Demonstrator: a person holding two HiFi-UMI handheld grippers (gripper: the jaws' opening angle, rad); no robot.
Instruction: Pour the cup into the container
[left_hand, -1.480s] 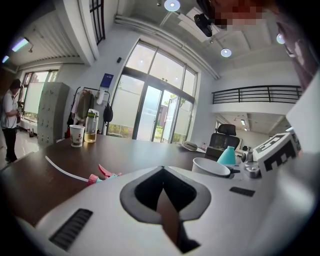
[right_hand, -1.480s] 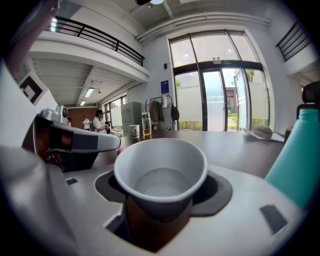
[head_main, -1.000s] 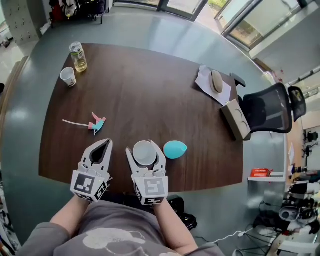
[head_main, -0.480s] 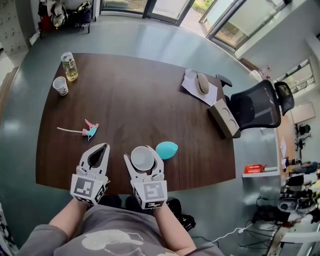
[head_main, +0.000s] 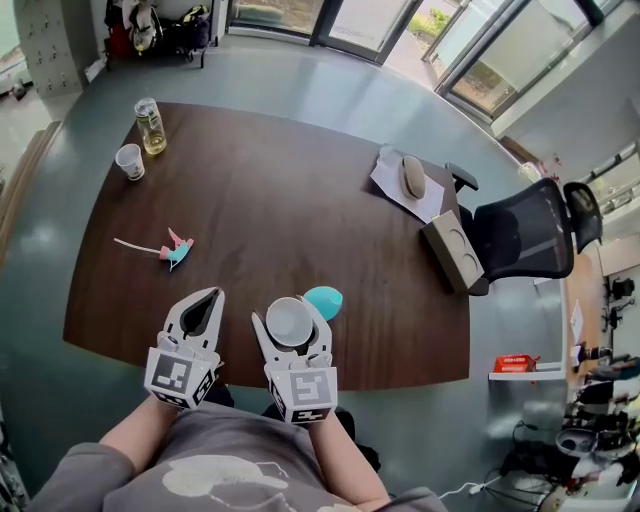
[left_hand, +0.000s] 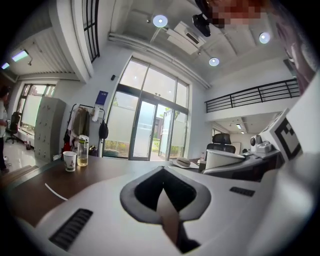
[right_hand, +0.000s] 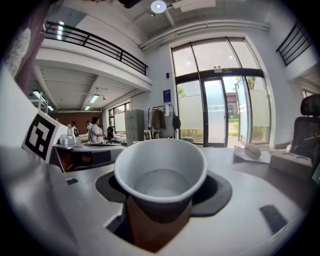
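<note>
Jaws – right gripper (head_main: 289, 309): closed on a white paper cup (head_main: 290, 323), pads against its sides, cup upright with its mouth up. Whether the cup holds liquid cannot be told.
Jaws – left gripper (head_main: 213, 293): tips together, nothing between them.

Position: both grippers side by side over the near edge of the table (head_main: 280, 200), close together but apart.

Items on the table:
- Teal egg (head_main: 323, 300): just beyond and right of the held cup, partly hidden by it.
- Pink-and-teal toy (head_main: 175, 249) with a thin white stick: left of centre, beyond the left gripper.
- Bottle (head_main: 151, 126): clear, yellowish liquid in the lower part, upright at the far left corner.
- Second cup (head_main: 129, 160): white paper, upright, just beside the bottle on its near side.
- Mouse (head_main: 412, 176): lying on a sheet of paper (head_main: 388, 172) at the far right.
- Box (head_main: 451, 251): tan, at the right edge.

Off the table: black chair (head_main: 525, 232), right of the box.
</note>
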